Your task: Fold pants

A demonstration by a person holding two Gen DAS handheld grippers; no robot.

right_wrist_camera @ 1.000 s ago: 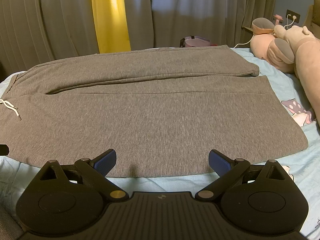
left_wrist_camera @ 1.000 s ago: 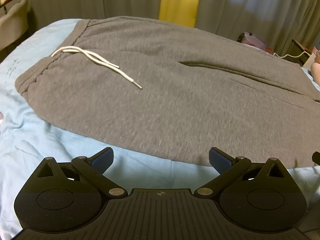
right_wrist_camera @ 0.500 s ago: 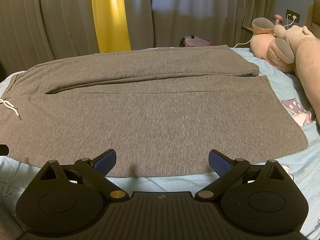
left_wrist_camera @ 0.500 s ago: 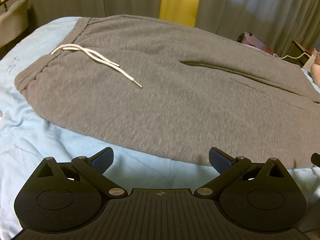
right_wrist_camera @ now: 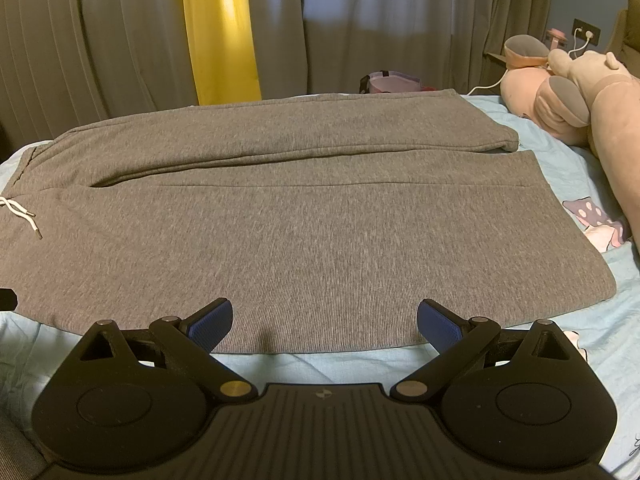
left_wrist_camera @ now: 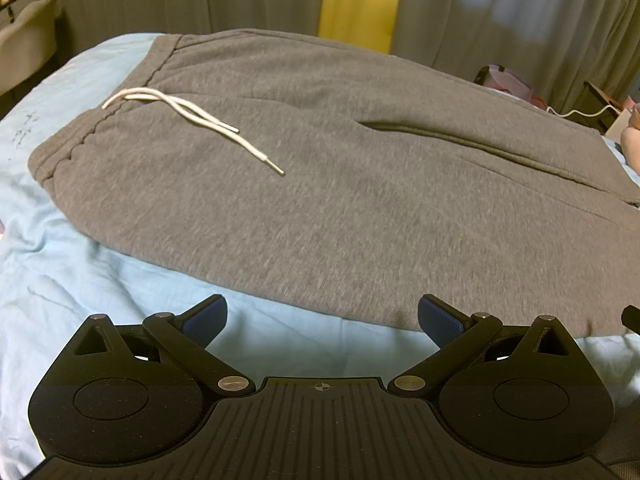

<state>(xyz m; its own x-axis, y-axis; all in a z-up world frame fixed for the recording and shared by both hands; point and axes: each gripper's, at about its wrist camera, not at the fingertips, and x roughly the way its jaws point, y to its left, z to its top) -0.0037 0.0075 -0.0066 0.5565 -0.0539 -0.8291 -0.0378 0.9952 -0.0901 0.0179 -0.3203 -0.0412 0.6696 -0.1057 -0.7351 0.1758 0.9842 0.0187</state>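
Grey sweatpants (left_wrist_camera: 340, 184) lie flat on the light blue bed sheet (left_wrist_camera: 80, 272), waistband at the left with a white drawstring (left_wrist_camera: 192, 120) on top. In the right wrist view the two legs (right_wrist_camera: 312, 240) stretch to the right, side by side, cuffs near the sheet's right part. My left gripper (left_wrist_camera: 322, 318) is open and empty, hovering just short of the near edge of the pants by the hip. My right gripper (right_wrist_camera: 324, 320) is open and empty, its fingertips over the near edge of the near leg.
Pink plush toys (right_wrist_camera: 560, 96) lie at the far right of the bed. Grey curtains with a yellow strip (right_wrist_camera: 220, 32) hang behind the bed. A pink bag (right_wrist_camera: 394, 82) sits beyond the far edge. A chair back (left_wrist_camera: 24, 44) stands at the far left.
The left wrist view has shifted slightly, the pants sit a little further right and lower in it. The right gripper has not moved. Both stay open.
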